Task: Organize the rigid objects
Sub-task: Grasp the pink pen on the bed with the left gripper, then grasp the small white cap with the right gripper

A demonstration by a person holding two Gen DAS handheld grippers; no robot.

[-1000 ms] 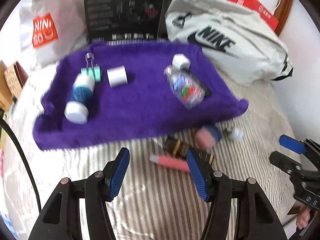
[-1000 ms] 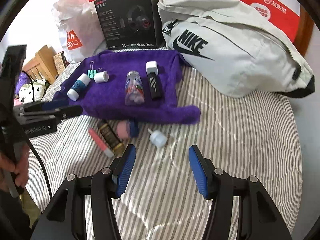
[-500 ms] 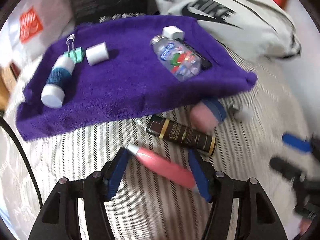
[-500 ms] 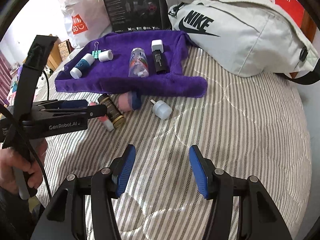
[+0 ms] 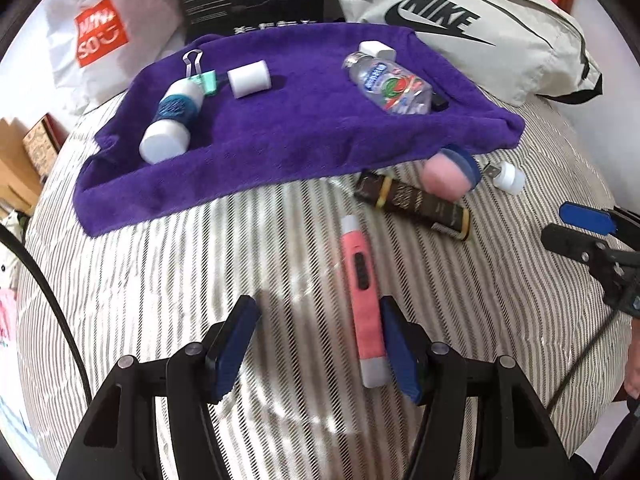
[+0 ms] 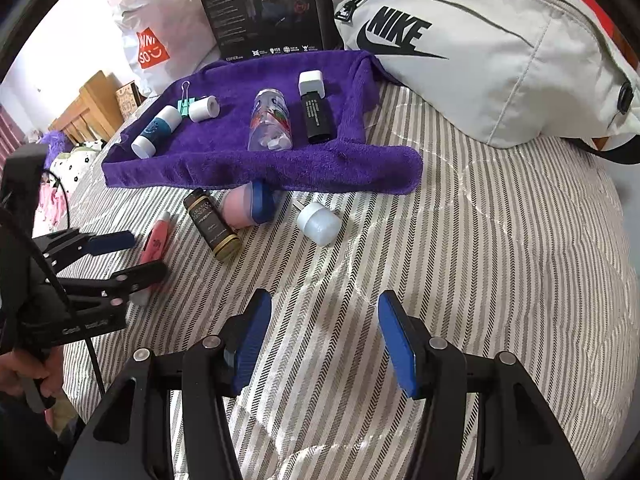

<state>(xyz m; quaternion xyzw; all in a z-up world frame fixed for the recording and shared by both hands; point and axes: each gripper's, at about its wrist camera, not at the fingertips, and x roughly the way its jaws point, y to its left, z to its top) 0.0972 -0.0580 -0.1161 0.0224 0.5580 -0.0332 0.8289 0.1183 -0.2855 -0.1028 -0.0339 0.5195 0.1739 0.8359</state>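
A pink pen-like stick lies on the striped bedspread between the fingers of my left gripper. It is close to the right pad, and the jaws are open and not pressing it. Beyond it lie a dark gold-banded tube, a pink and blue jar and a small white plug light. The purple towel holds a blue and white tube, a clip, a white roll, a clear bottle and a black stick. My right gripper hangs open over bare bedspread.
A grey sports bag lies at the back right. A black box and a white shopping bag stand behind the towel. The bed's edge drops off at the left, where a person's hand holds the left gripper.
My left gripper has come down and forward from near the towel's front edge, and the pink stick now lies between its fingers. The right gripper has sunk slightly toward the bedspread.
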